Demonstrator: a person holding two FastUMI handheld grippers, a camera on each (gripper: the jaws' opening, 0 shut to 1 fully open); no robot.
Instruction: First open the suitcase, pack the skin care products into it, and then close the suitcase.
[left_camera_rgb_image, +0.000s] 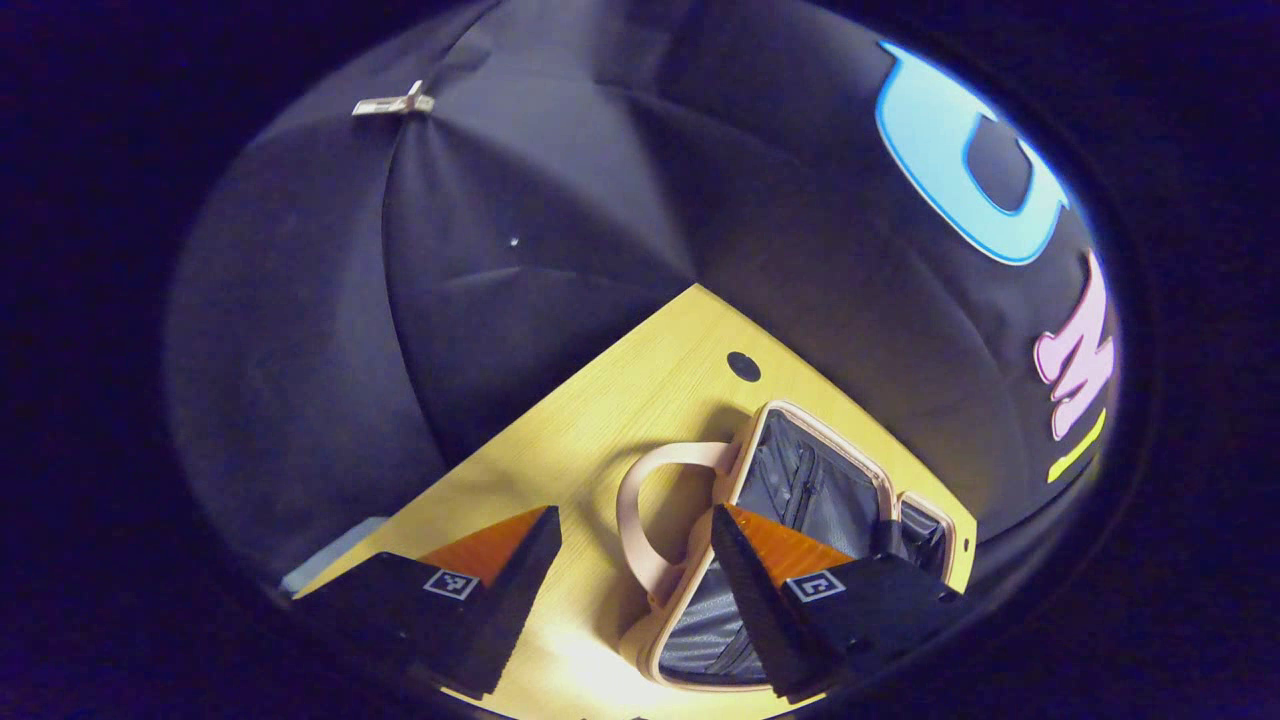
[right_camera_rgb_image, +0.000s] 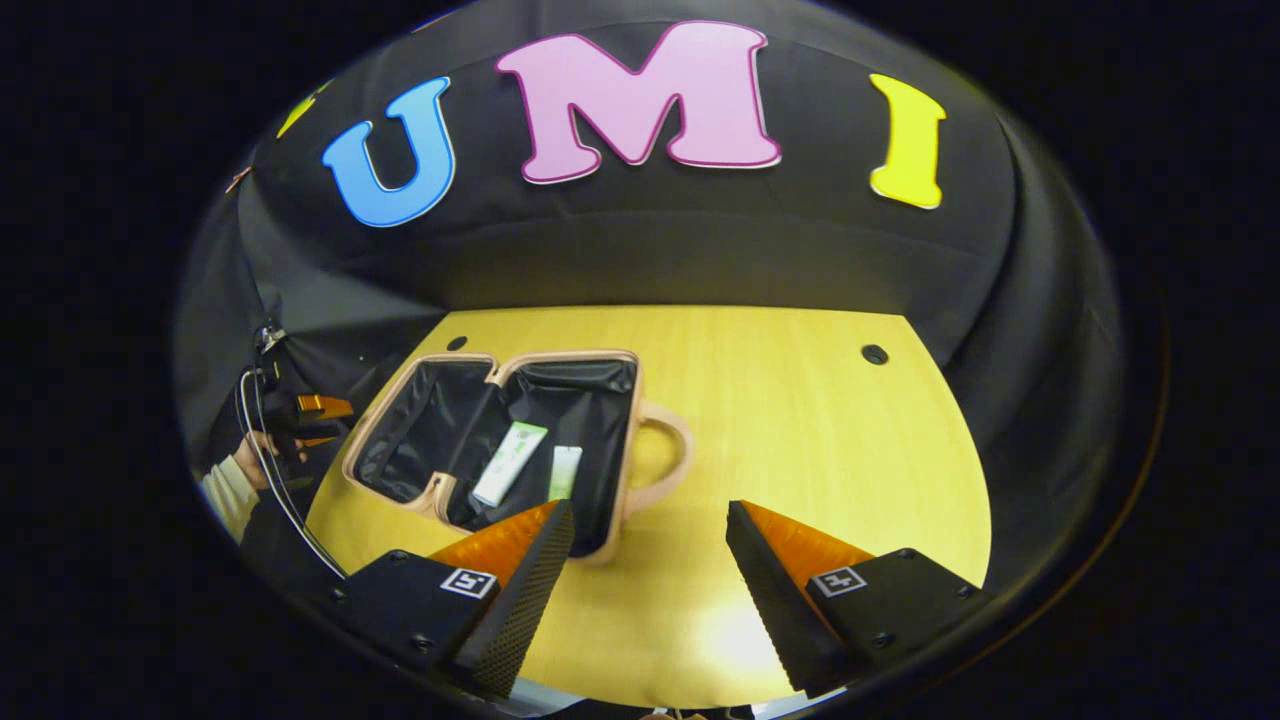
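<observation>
Two skin care products, a green-and-white tube (right_camera_rgb_image: 509, 462) and a smaller pale packet (right_camera_rgb_image: 565, 472), already lie inside the suitcase (right_camera_rgb_image: 500, 440), which sits open and flat on the yellow surface (right_camera_rgb_image: 800, 420), left of centre in the right gripper view. Its handle (right_camera_rgb_image: 665, 455) sticks out to the right. We hold the right gripper (right_camera_rgb_image: 650, 560) near the case, jaws spread and carrying nothing. In the left gripper view, the left gripper (left_camera_rgb_image: 635, 560) hovers just over the case's handle (left_camera_rgb_image: 640, 500) and the grey lining, jaws also spread and empty.

We judge that packing is done and closing remains. The risk from here is the lid: if we push one half from a corner, the light case may slide across the smooth surface rather than fold. The tube lies near the hinge line, so it could shift and get pinched between the rims, keeping the case from closing fully.
</observation>
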